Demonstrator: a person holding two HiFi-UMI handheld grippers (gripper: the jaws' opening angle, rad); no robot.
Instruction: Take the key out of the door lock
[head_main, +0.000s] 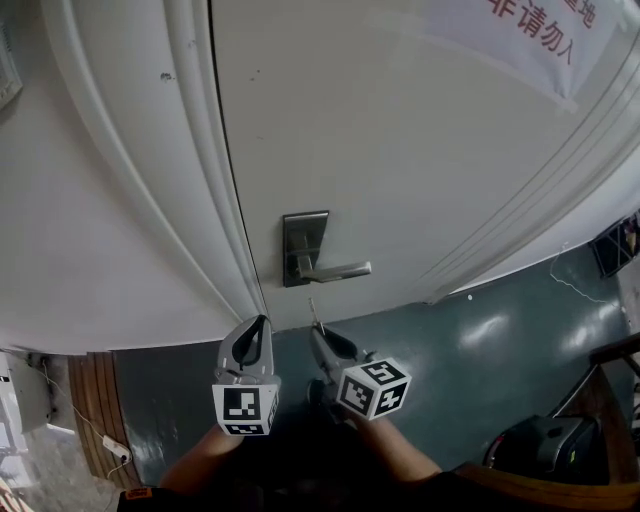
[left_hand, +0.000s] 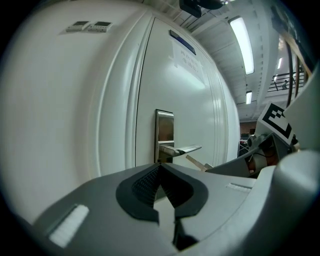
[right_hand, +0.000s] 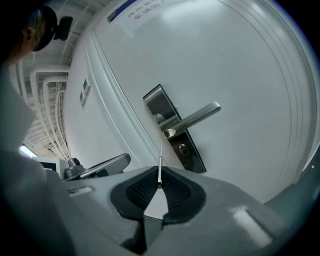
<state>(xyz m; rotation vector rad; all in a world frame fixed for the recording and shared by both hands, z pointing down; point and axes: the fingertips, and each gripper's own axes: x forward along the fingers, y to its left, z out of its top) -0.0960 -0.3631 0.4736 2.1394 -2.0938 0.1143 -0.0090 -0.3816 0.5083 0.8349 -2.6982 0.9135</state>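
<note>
**Key pinched in the right gripper (right_hand: 159, 184), clear of the door lock**

The right gripper's jaws were pressed onto the key (right_hand: 160, 161). Its thin blade stood out past the tips toward 12 o'clock and touched nothing. Just beside it, at its 9 o'clock, the left gripper (left_hand: 160, 172) had its jaws pressed together with nothing between them. Beyond both, at 12 o'clock in the head view, the lock plate (head_main: 303, 238) sat on the white door (head_main: 400, 150). Its lever handle (head_main: 342, 270) pointed to 3 o'clock, and the keyhole (right_hand: 183, 148) showed below the lever, apart from the key's tip.
</note>
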